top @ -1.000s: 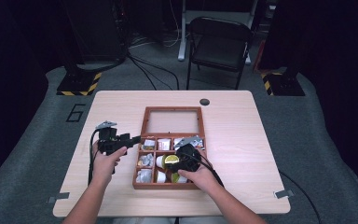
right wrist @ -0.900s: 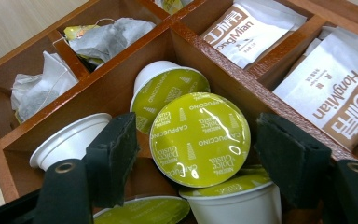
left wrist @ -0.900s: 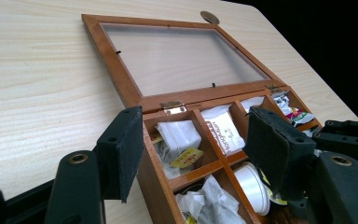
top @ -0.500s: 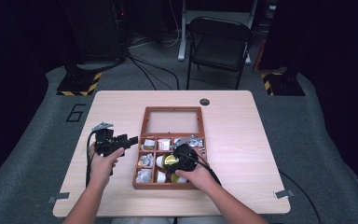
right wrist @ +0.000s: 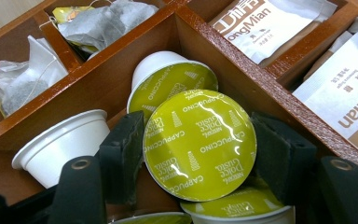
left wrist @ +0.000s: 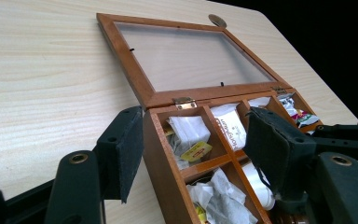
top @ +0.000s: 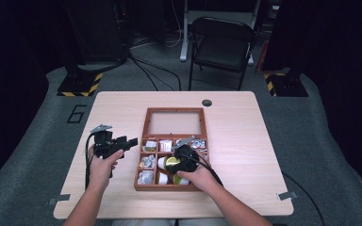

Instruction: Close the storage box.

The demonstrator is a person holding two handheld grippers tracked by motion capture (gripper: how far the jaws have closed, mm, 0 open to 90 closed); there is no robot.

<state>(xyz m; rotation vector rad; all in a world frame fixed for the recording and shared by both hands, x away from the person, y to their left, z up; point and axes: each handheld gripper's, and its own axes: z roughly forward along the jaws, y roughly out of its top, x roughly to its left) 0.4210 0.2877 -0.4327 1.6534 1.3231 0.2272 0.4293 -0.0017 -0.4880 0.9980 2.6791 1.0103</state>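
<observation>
A wooden compartment box [top: 139, 170] lies on the table with its glass lid [top: 174, 122] folded back flat. My right gripper [top: 173, 165] reaches into a front middle compartment. Its jaws have just been closing, and the pads now press both sides of a green-foiled coffee capsule [right wrist: 200, 135], which is tilted over other capsules [right wrist: 172, 77]. My left gripper [top: 131, 142] stays at the box's left side. In the left gripper view the left gripper [left wrist: 196, 126] straddles the box's left wall [left wrist: 161, 154], one pad [left wrist: 128, 149] against the outside and the other above the compartments, not clamped.
Tea bags [right wrist: 102, 21] and paper sachets [right wrist: 270, 23] fill the neighbouring compartments. A white capsule [right wrist: 60, 144] lies on its side beside the held one. A round grommet [top: 207, 102] sits near the table's far edge. A folding chair [top: 224, 42] stands beyond the table.
The right gripper has settled a little lower in the front middle compartment around the green capsule. The left hand and the box have stayed where they were.
</observation>
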